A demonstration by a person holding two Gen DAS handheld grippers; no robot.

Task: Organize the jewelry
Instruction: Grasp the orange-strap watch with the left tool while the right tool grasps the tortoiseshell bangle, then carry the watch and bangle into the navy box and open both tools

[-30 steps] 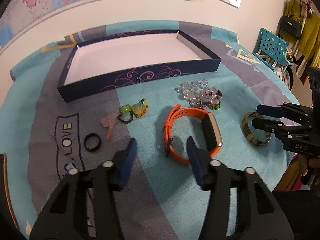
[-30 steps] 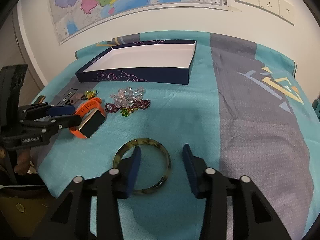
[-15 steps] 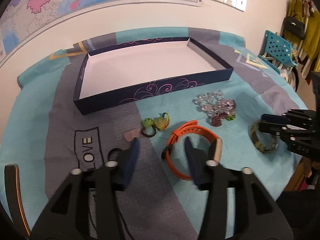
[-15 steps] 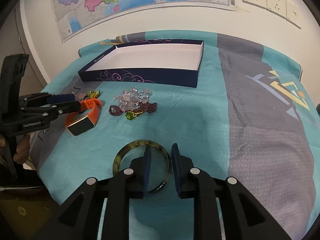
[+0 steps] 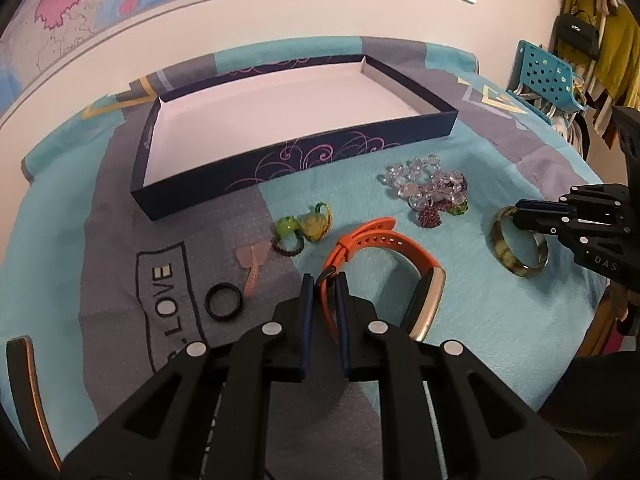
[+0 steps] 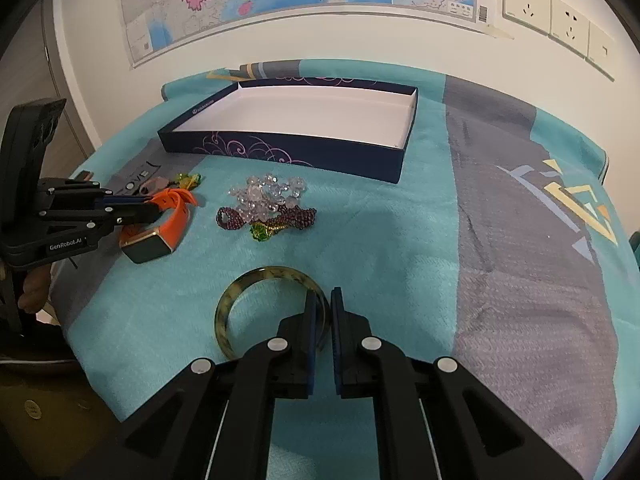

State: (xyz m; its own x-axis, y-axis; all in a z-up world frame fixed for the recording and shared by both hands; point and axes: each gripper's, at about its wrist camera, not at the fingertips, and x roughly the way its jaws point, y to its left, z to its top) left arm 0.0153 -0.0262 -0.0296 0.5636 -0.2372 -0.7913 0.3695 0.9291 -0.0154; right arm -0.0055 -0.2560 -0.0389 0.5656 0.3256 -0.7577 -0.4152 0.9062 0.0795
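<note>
My left gripper (image 5: 322, 280) is shut on the strap of the orange watch (image 5: 384, 240), which also shows in the right wrist view (image 6: 160, 236), lifted slightly off the cloth. My right gripper (image 6: 323, 300) is shut on the rim of the green-brown bangle (image 6: 256, 288), seen too in the left wrist view (image 5: 516, 240). The open dark-blue box (image 5: 296, 160) with a white inside stands behind, with nothing in it. Clear and purple bead bracelets (image 5: 428, 188), green and yellow rings (image 5: 304, 228), a pink hair clip (image 5: 252, 260) and a black ring (image 5: 223, 301) lie on the cloth.
The table has a teal and grey cloth (image 6: 400, 232). A wall with a map and sockets (image 6: 528, 4) is behind. A blue chair (image 5: 548, 80) and hanging clothes stand at the right. The table's front edge is close to both grippers.
Both grippers have closed: the left on the orange watch strap, the right on the bangle's rim. The watch has tilted up from the cloth.
</note>
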